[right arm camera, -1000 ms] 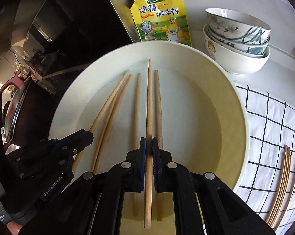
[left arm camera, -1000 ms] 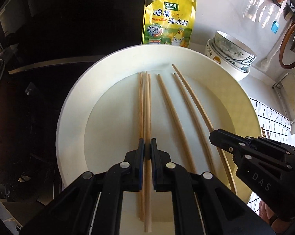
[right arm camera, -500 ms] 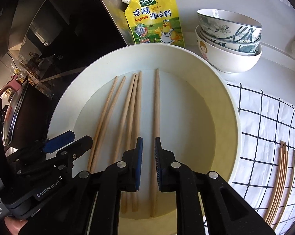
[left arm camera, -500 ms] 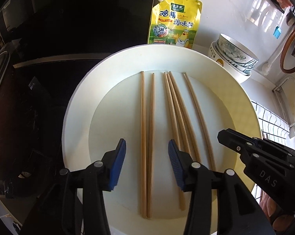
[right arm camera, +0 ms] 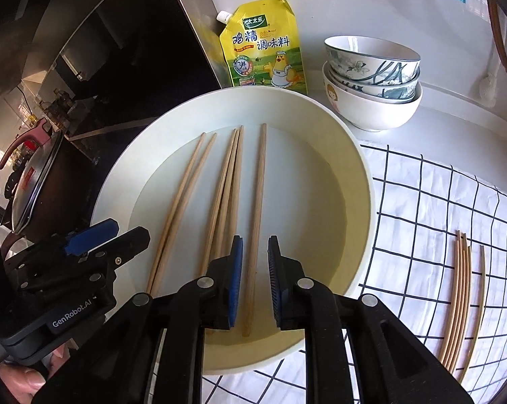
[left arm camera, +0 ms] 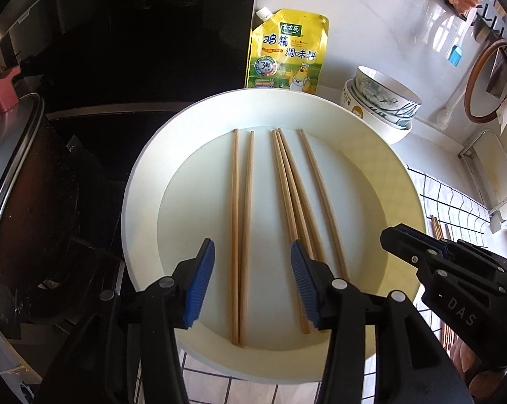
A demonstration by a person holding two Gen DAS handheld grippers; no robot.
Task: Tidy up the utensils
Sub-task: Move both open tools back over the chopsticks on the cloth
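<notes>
Six wooden chopsticks (left arm camera: 243, 235), flat in white dish (left arm camera: 405, 181)

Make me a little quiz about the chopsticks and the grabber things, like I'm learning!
1. True or false: the left gripper is squeezing chopsticks.
2. How many chopsticks lie in the white plate? A) three B) five C) eight
3. Fill in: more pale sticks lie on the checked ____.

Key: 1 false, both it and the right gripper are open. 2 B, a left pair, a middle pair and one single chopstick. 3 cloth.
</notes>
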